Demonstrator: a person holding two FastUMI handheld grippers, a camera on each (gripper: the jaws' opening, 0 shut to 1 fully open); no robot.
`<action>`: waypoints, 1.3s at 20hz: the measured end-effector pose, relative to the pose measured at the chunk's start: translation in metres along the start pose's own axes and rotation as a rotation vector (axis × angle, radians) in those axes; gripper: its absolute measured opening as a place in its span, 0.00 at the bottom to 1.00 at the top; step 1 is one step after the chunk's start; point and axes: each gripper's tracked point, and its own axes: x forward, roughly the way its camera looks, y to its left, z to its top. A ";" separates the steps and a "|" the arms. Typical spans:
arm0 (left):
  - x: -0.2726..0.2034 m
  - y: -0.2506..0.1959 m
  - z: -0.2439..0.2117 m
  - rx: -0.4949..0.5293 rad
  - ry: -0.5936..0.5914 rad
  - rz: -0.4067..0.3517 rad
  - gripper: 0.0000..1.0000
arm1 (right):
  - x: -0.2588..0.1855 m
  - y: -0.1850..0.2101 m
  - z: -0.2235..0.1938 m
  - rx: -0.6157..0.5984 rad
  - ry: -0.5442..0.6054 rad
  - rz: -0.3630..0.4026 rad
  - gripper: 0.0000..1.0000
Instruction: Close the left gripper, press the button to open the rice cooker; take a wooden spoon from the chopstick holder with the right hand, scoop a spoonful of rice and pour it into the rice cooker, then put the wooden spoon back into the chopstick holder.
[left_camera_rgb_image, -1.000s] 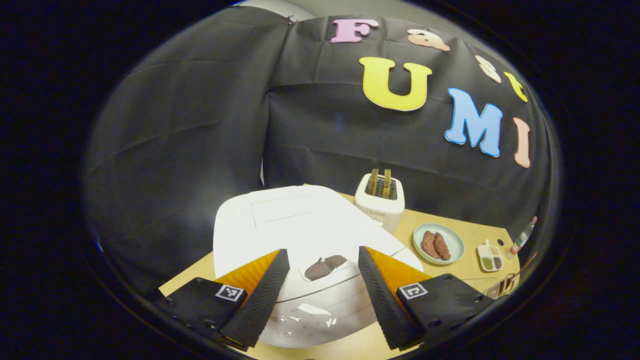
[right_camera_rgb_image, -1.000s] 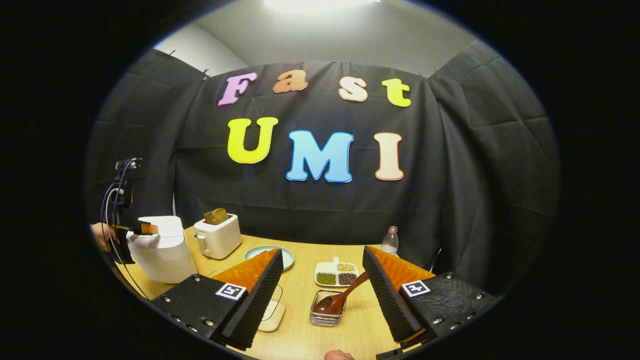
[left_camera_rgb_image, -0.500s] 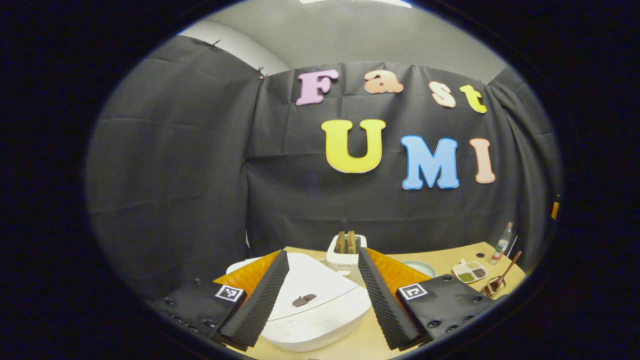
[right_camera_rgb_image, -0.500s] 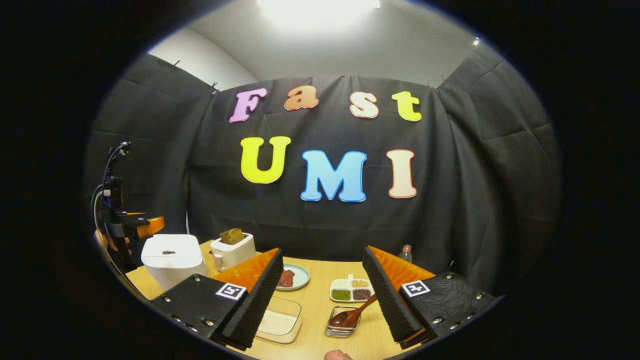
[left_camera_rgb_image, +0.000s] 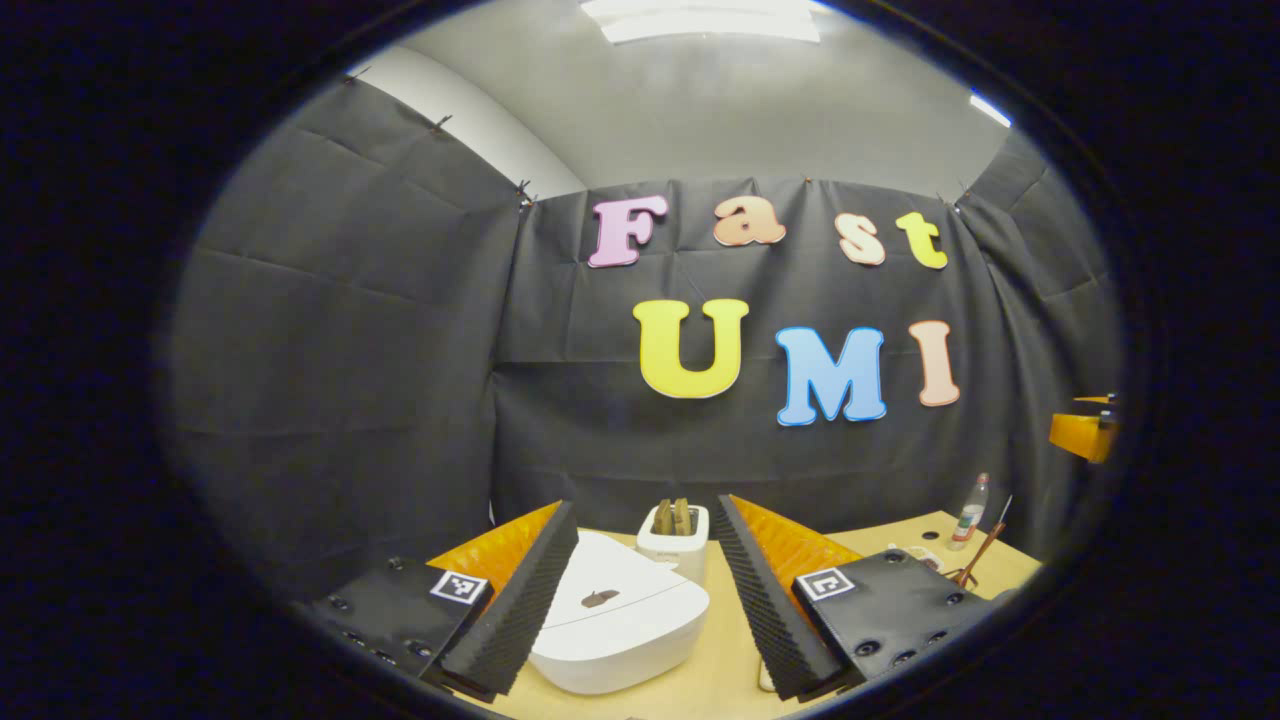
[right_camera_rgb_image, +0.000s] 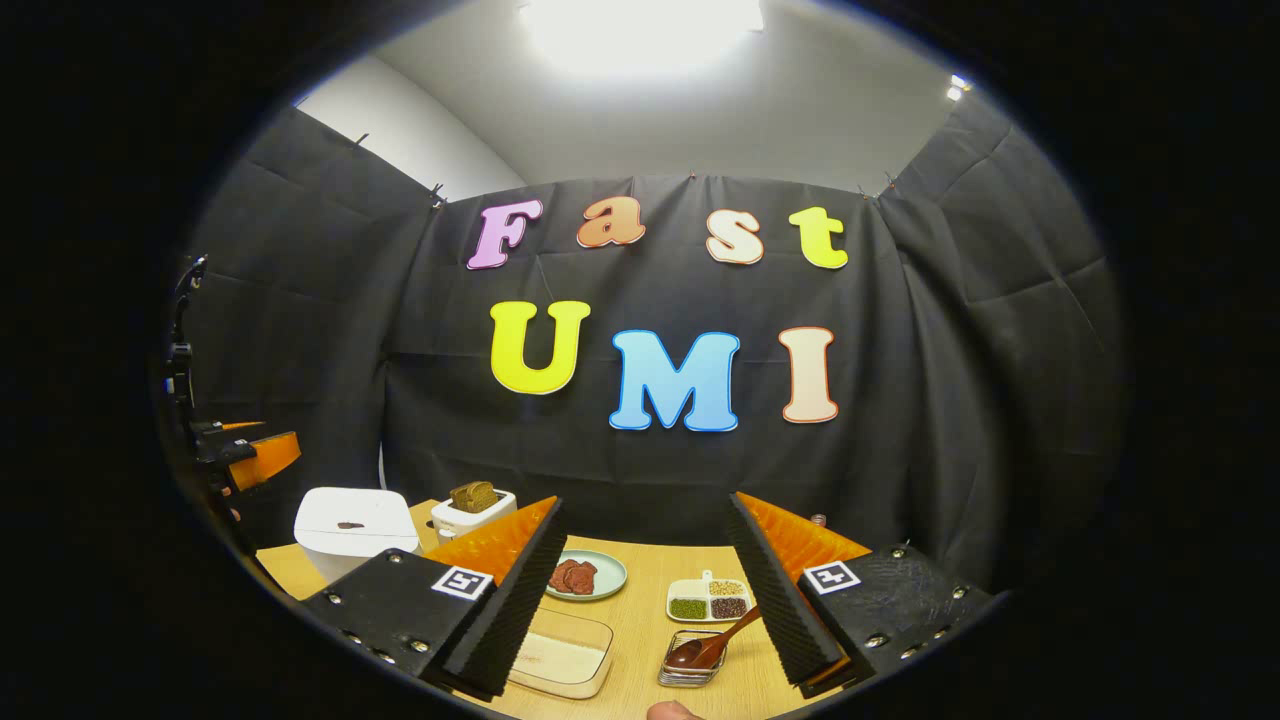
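The white rice cooker (left_camera_rgb_image: 620, 625) sits low between my left gripper's fingers, lid down, with a dark button (left_camera_rgb_image: 600, 598) on top. My left gripper (left_camera_rgb_image: 643, 505) is open, held above and back from the cooker, touching nothing. It also appears at the left edge of the right gripper view (right_camera_rgb_image: 250, 455), above the cooker (right_camera_rgb_image: 350, 522). My right gripper (right_camera_rgb_image: 645, 502) is open and empty, high over the table. Below it the wooden spoon (right_camera_rgb_image: 708, 648) leans in the wire chopstick holder (right_camera_rgb_image: 688, 670). A clear container of rice (right_camera_rgb_image: 560, 655) lies to the holder's left.
A white toaster (right_camera_rgb_image: 470, 508) with bread stands behind the cooker. A plate of meat (right_camera_rgb_image: 585, 577) and a divided dish of beans (right_camera_rgb_image: 710, 600) lie mid-table. A bottle (left_camera_rgb_image: 968, 512) stands at the far right. A fingertip (right_camera_rgb_image: 670, 711) shows at the bottom edge.
Both grippers have risen and tilted up, so the table sits lower and smaller in each view. The left gripper has drawn back from just over the cooker's lid. Both stay open.
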 end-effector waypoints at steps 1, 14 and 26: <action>-0.004 -0.006 0.005 0.007 -0.016 -0.014 0.95 | 0.000 0.002 0.001 0.004 -0.001 0.005 0.97; -0.021 -0.024 0.020 0.000 -0.034 -0.033 0.95 | 0.000 0.025 0.011 0.017 -0.039 0.039 0.97; -0.021 -0.022 0.026 0.018 -0.039 -0.017 0.96 | 0.003 0.020 0.017 0.042 -0.053 0.023 0.97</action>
